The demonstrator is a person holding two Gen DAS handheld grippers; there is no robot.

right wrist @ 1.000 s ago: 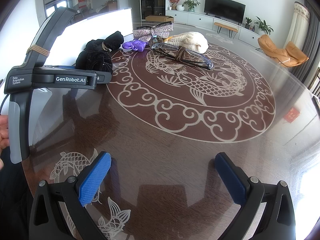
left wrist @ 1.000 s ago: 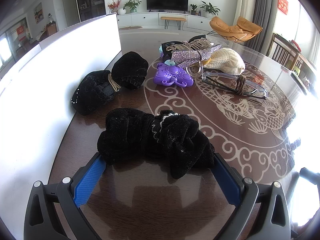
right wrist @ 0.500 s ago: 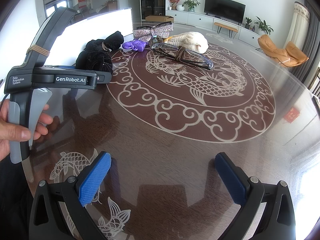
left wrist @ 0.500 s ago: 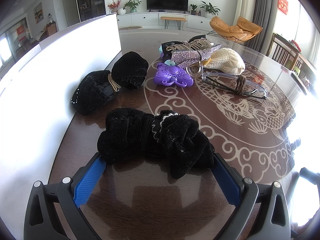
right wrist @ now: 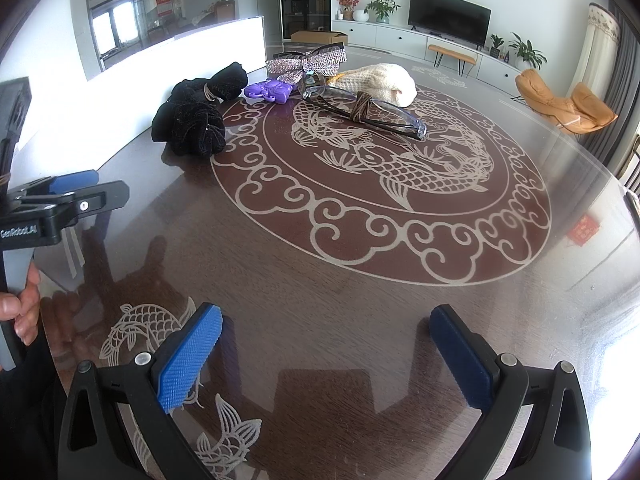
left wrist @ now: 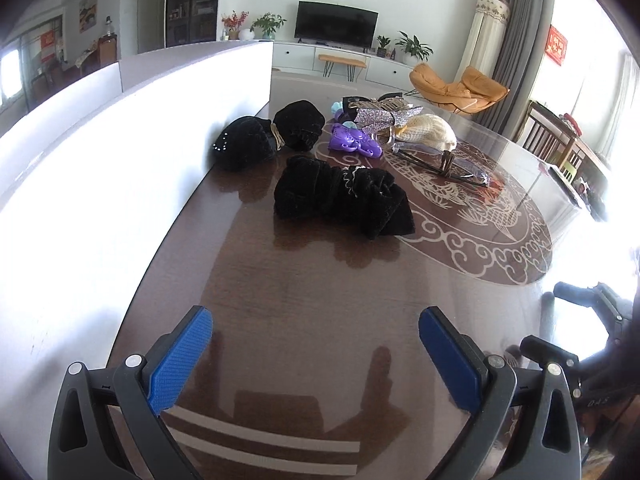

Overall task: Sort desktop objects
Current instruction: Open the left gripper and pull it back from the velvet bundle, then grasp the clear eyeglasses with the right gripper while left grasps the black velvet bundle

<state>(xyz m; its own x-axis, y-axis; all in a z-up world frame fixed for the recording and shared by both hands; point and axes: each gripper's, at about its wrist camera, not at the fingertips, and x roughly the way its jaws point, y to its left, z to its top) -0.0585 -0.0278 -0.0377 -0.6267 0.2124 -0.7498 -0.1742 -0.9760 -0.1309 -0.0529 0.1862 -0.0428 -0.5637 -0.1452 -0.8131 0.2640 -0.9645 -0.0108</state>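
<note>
Trouble looks likeliest at the black velvet scrunchie [left wrist: 344, 196] — lying loose on the tabletop [left wrist: 320, 300] beside its twin [left wrist: 268, 136], clear of the empty, spread-open left tool [left wrist: 316, 354] — soft pile could snag; right tool [right wrist: 326, 356] gapes empty too.

My left gripper [left wrist: 316, 340] hangs low over the table, its jaws spread wide with nothing between the blue pads [left wrist: 180, 360]. My right gripper [right wrist: 326, 346] is likewise agape and empty. My left hand [right wrist: 22, 306] wraps its gripper's grey handle.
</note>
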